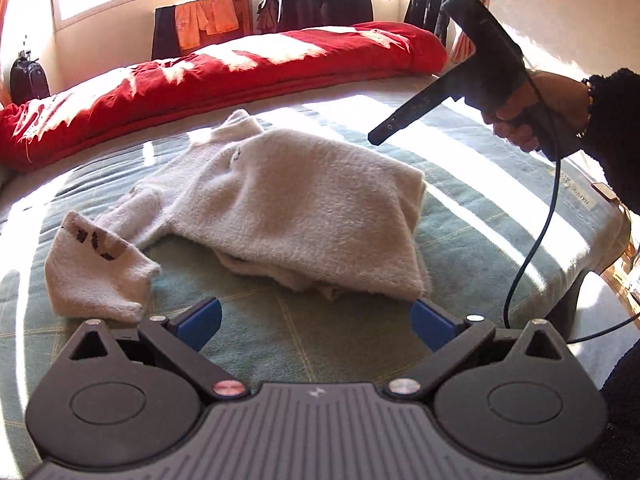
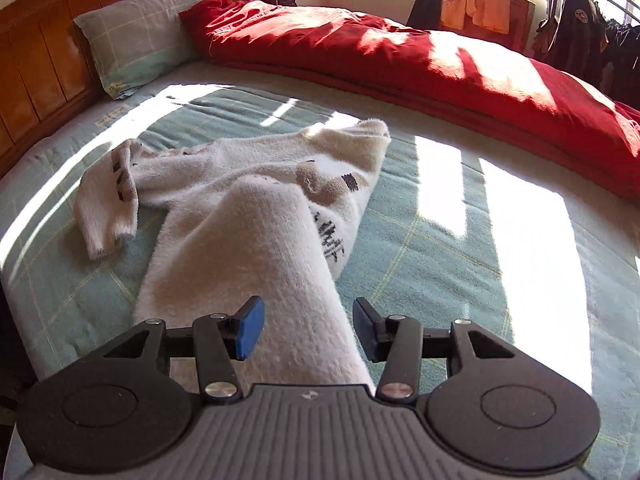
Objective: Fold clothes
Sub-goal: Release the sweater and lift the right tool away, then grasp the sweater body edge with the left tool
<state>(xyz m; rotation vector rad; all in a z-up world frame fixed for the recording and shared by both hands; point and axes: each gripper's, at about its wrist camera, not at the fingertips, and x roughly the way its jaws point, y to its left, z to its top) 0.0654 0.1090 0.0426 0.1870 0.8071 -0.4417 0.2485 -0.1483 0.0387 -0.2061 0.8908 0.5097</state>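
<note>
— On the bed (image 1: 460,216), what lies there?

— A fluffy cream sweater (image 1: 288,200), partly folded, on a pale green quilted cover with thin yellow checks. One sleeve (image 1: 96,268) with dark brown marks trails off to the side, its cuff crumpled.

— And the claws?

— The left claw (image 1: 316,324) hangs just short of the sweater's near hem, its blue pads spread wide with nothing between them. The right claw (image 2: 308,330) stands half apart; a long soft fold of the sweater runs between its pads, though they seem not to press it, and from this angle I can't be sure.

— What does one view give that the other lacks?

— The left one shows the right claw from outside: a dark pistol-shaped tool in a hand (image 1: 524,116) with a black fuzzy cuff, a cable dangling. The right one shows a wooden headboard (image 2: 44,64), a checked pillow (image 2: 140,36) and lettering on the sweater's front. Both show the rumpled red duvet (image 2: 420,60).
</note>
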